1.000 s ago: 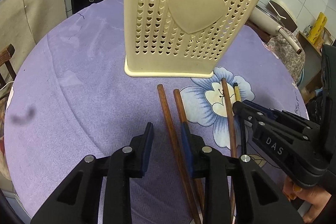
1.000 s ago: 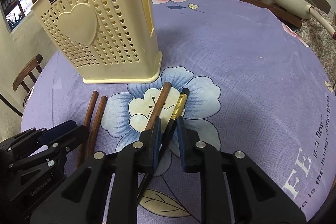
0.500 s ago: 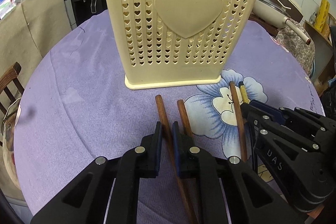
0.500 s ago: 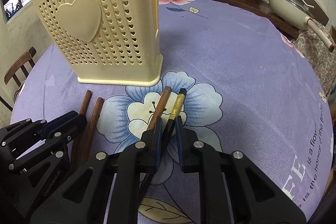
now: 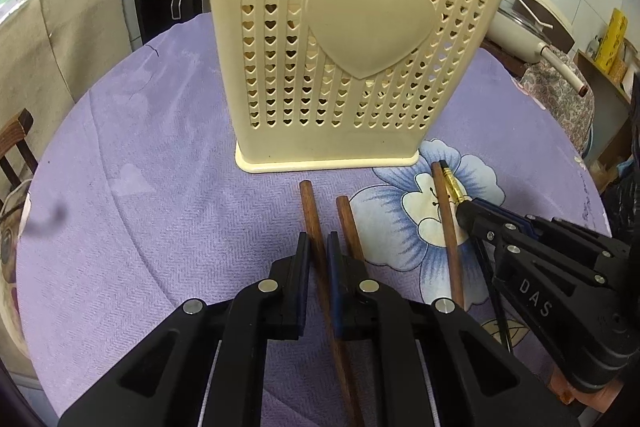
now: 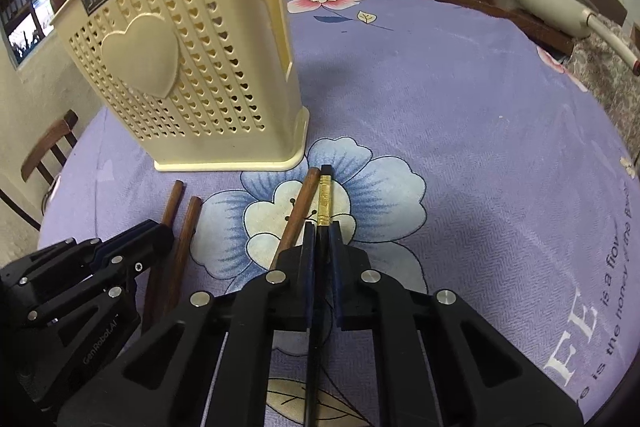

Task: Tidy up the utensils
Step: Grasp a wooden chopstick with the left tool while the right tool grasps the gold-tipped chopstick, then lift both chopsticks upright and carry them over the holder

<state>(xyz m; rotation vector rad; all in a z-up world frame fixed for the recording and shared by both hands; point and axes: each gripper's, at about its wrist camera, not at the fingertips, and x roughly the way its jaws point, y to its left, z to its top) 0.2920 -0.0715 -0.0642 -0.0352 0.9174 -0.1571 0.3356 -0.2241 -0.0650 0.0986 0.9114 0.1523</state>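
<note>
While my left fingers are pinching shut on the leftmost wooden chopstick, my right fingers are finishing their squeeze on the black gold-banded chopstick. Both chopsticks are lying on the purple-clothed surface, at six o'clock from the cream holder. My left camera is showing the second wooden chopstick just beside the gripped one; my right camera is showing a third touching the black one, plus the holder's side handle.
</note>
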